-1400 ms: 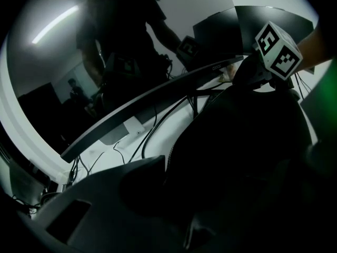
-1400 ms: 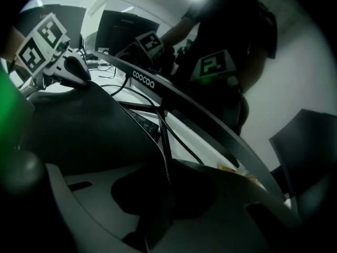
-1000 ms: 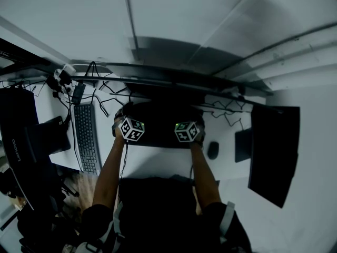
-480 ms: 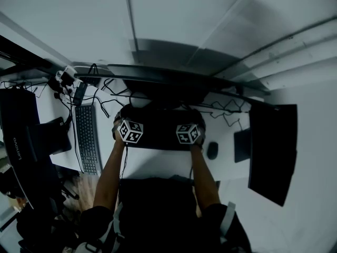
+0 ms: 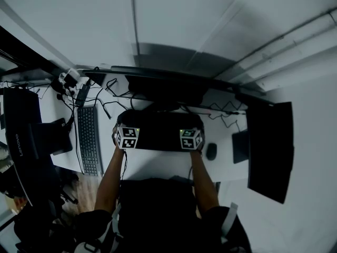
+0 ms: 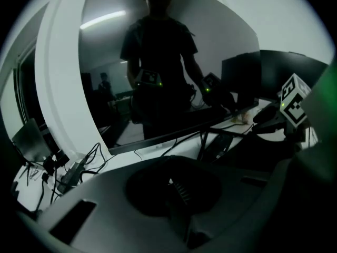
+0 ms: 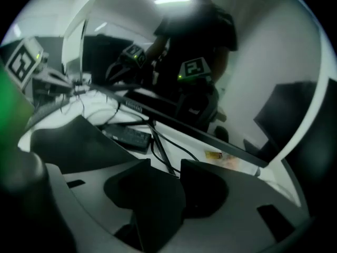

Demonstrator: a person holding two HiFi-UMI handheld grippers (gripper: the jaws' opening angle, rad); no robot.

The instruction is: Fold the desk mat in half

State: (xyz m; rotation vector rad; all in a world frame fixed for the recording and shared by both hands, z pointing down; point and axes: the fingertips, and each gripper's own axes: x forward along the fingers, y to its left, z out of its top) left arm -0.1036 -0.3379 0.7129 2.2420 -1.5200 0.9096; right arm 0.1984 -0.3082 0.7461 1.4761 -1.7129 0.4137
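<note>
Black, flat rectangular desk mat is being shown lying on the smooth white worktop, directly before the monitor, in a pale-walled room; left tool is being held clenched, right tool released.
</note>
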